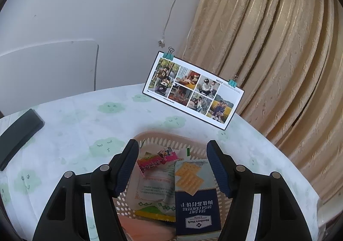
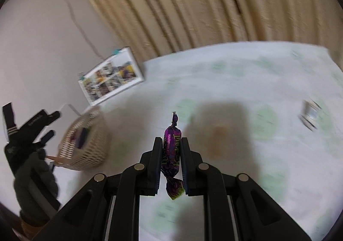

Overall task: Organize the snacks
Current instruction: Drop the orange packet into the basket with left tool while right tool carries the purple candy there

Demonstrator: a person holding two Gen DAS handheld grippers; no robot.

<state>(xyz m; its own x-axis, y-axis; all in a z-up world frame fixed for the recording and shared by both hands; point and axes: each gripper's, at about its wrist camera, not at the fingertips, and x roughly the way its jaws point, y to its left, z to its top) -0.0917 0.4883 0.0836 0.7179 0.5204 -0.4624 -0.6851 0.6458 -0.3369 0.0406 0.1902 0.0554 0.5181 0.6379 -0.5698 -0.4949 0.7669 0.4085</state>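
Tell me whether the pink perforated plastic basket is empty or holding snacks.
Holding snacks: the pink perforated plastic basket contains a navy soda cracker pack and a pink-topped snack packet.

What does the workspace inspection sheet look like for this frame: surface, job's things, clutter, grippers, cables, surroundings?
Surface: table under a white cloth with green cloud faces.
Job's things: pink basket holding a cracker pack, a pink-topped snack and a pale packet; purple candy in the right gripper; a small blurred packet lies loose on the cloth.
Clutter: photo card with teal clips; dark flat object at the table's left edge.
Grippers: left gripper open over the basket; right gripper shut on the candy, above the cloth.
Cables: white cord with plug hanging down the wall.
Surroundings: beige curtain, white wall, white chair back.
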